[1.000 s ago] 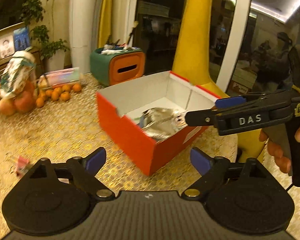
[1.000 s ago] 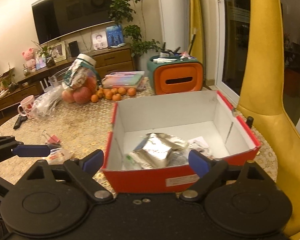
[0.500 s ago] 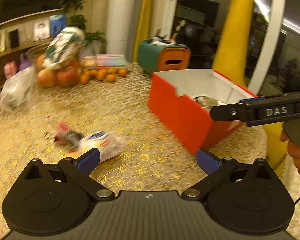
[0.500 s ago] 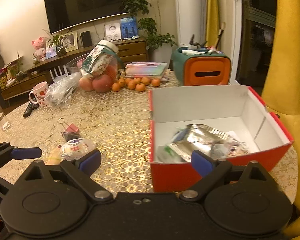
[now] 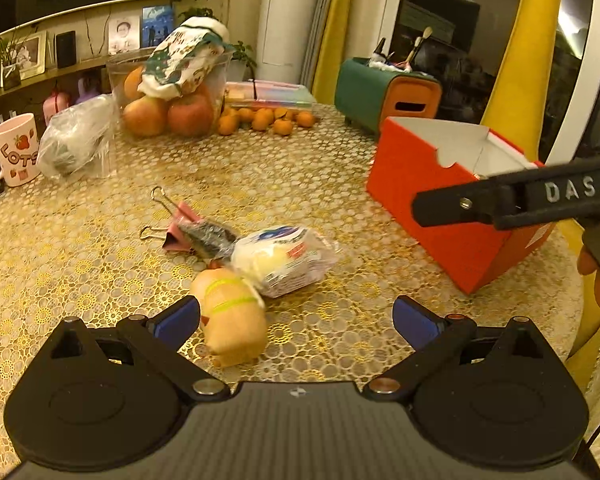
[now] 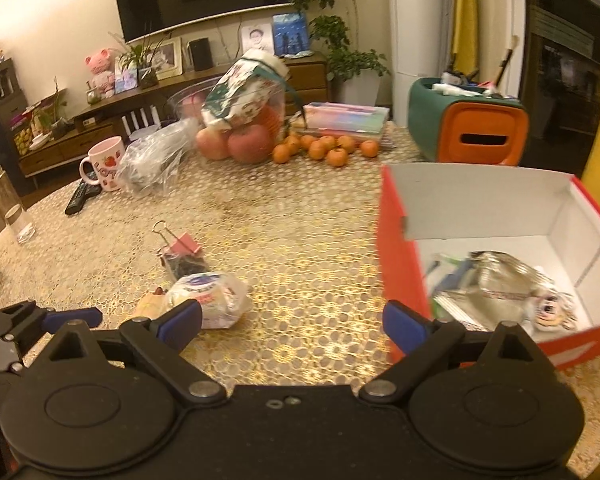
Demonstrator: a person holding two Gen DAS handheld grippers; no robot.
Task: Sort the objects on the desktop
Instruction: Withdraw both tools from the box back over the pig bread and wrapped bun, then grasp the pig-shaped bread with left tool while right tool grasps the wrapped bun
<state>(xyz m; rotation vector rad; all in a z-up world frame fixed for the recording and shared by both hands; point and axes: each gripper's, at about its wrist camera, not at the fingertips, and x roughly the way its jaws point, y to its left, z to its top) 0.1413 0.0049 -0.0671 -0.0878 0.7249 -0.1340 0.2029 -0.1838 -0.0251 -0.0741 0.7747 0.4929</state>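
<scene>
A red box (image 5: 440, 196) (image 6: 404, 256) with a white inside stands at the table's right; a silver foil packet (image 6: 504, 280) and other small items lie in it. On the table lie a pink binder clip (image 5: 176, 220) (image 6: 182, 246), a dark wrapped item (image 5: 208, 236), a clear-wrapped white packet (image 5: 280, 256) (image 6: 212, 296) and a tan sausage-shaped packet (image 5: 230, 316). My left gripper (image 5: 296, 320) is open and empty, just above the tan packet. My right gripper (image 6: 292, 320) is open and empty, between the packets and the box.
At the back stand a bowl of apples under a printed bag (image 5: 172, 92), small oranges (image 5: 268, 120), a clear plastic bag (image 5: 76, 144), a pink mug (image 5: 14, 152), a green-orange organiser (image 5: 388, 96), a remote (image 6: 80, 198) and a glass (image 6: 10, 204).
Both grippers swung left from the box toward the loose items. The left gripper came down close to the tan packet. Both stayed open and empty.
</scene>
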